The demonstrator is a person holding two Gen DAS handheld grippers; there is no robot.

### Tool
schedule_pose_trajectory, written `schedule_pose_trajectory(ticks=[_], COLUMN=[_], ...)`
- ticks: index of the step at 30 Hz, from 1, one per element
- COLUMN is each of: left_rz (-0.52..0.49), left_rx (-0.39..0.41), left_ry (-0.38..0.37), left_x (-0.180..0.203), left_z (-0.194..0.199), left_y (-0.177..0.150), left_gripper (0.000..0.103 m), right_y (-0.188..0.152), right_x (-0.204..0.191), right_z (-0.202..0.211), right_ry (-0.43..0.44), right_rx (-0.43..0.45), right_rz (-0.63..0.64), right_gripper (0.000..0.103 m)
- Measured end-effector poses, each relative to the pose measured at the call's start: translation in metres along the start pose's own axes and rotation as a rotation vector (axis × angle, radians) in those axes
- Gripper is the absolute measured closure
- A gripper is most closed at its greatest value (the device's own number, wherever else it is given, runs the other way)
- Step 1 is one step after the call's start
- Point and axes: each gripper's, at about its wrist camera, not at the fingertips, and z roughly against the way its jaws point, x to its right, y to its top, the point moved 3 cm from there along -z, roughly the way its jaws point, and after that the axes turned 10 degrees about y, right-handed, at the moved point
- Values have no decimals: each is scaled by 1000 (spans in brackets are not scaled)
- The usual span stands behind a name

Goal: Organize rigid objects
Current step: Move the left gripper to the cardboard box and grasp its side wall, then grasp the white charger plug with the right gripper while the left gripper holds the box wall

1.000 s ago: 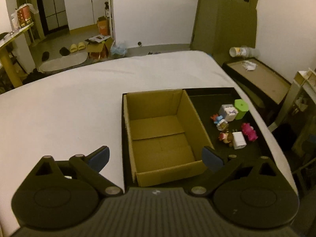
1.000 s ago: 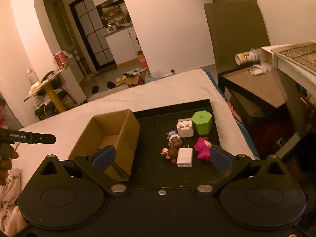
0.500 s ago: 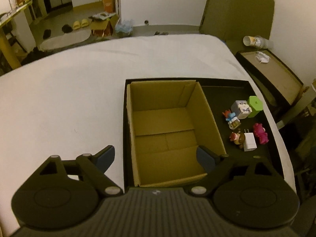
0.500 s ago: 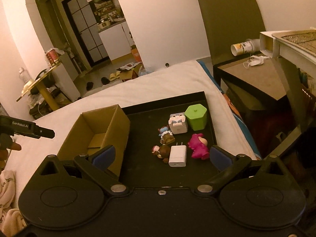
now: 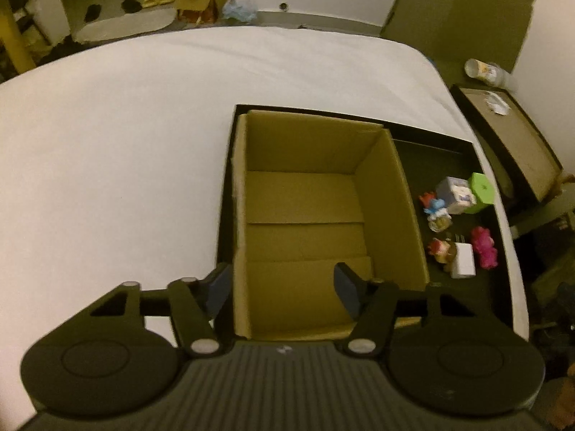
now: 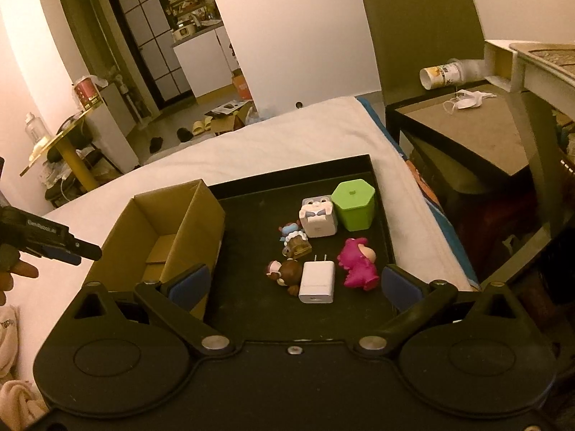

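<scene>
Nearer now: one cardboard box, six trinkets.

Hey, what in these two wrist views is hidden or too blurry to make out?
- Left wrist view: near wall of the brown cardboard box, hidden behind the closing left gripper.
- Left wrist view: small toy figurines, blurred.
- Right wrist view: box floor, mostly hidden by its side wall.

A paper cup lies tipped (beside a crumpled mask).

Both handheld grippers angled downward.
The black left gripper with blue pads is closing; the black right gripper stands wide open.
</scene>
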Motion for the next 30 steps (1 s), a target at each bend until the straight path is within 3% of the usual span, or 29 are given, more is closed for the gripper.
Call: schedule_pose_trajectory(ticks=[3, 13, 17, 22, 30], left_rz=[44, 113, 142, 141, 140], left_rx=[-9, -51, -88, -78, -73], left_ry=[-10, -20, -27, 3, 22], left_x=[-9, -20, -19, -19, -20], left_z=[-11, -48, -61, -67, -76], left_y=[3, 5, 3, 2, -4], left_gripper=[53, 54, 64, 74, 83], right_y=[-1, -5, -8, -9, -11], right_x=[2, 9, 10, 10, 17], right_z=[-7, -29, -37, -46, -56], right_ry=[-16, -53, -59, -72, -91], right_rx=[-24, -78, -93, -104, -122], right_rz=[-5, -9, -11, -8, -12], right_gripper=[0, 0, 0, 0, 0])
